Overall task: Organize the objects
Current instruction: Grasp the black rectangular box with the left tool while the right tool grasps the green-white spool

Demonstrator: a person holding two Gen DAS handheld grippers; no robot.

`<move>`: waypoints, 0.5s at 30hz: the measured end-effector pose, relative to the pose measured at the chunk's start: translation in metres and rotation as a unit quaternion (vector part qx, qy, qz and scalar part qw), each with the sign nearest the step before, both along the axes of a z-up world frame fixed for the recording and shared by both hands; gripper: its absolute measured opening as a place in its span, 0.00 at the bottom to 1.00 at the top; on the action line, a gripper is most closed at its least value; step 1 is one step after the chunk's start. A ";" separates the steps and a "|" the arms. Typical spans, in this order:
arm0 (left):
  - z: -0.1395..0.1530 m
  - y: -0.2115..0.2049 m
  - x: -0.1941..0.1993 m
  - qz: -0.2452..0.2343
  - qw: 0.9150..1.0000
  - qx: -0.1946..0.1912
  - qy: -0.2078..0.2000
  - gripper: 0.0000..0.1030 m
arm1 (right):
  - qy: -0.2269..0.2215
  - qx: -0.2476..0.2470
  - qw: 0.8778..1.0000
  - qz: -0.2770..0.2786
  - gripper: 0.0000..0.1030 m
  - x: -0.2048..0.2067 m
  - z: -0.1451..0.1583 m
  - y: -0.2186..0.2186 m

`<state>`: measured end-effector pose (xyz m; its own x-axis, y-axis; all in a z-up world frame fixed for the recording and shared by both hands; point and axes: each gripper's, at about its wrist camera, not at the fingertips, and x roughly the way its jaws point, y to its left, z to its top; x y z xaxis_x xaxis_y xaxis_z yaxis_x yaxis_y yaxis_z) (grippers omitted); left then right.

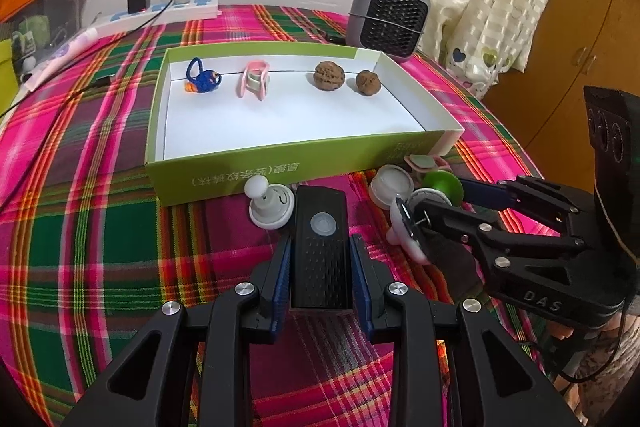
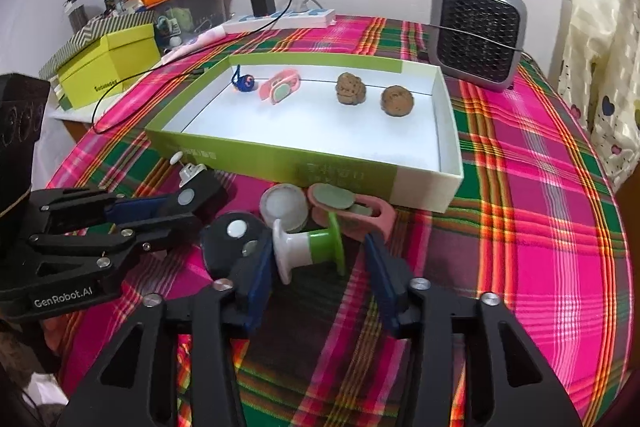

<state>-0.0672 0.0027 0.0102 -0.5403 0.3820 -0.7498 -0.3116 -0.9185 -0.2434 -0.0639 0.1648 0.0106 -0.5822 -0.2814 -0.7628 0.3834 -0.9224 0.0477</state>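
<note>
In the left wrist view, your left hand-held gripper [image 1: 320,259] clamps a black remote [image 1: 319,247] just before the green box [image 1: 280,163]. In the right wrist view, your right hand-held gripper [image 2: 320,259] stands open around a green-and-white suction hook [image 2: 308,251] lying on the plaid surface [image 2: 520,227].

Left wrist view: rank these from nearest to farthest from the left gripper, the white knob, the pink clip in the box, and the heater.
1. white knob, just ahead, left of the left gripper
2. pink clip, inside the green box
3. heater, far right
</note>
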 end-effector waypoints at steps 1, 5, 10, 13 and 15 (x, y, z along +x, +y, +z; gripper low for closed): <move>0.000 0.001 -0.001 -0.003 1.000 -0.003 -0.001 0.26 | 0.000 0.002 1.000 0.001 0.37 0.000 -0.001 -0.001; 0.001 0.001 -0.003 -0.010 1.000 -0.005 -0.006 0.28 | -0.001 -0.004 1.000 -0.005 0.33 0.001 -0.002 0.000; 0.003 0.010 -0.004 -0.011 0.999 -0.035 -0.010 0.29 | -0.002 -0.009 1.000 -0.026 0.33 0.004 -0.002 0.007; 0.003 0.014 -0.001 -0.010 0.998 -0.054 -0.002 0.29 | -0.002 -0.028 0.999 -0.047 0.33 0.008 -0.003 0.015; 0.002 0.013 0.001 -0.007 0.999 -0.054 0.000 0.29 | 0.000 -0.033 0.998 -0.053 0.33 0.010 -0.003 0.016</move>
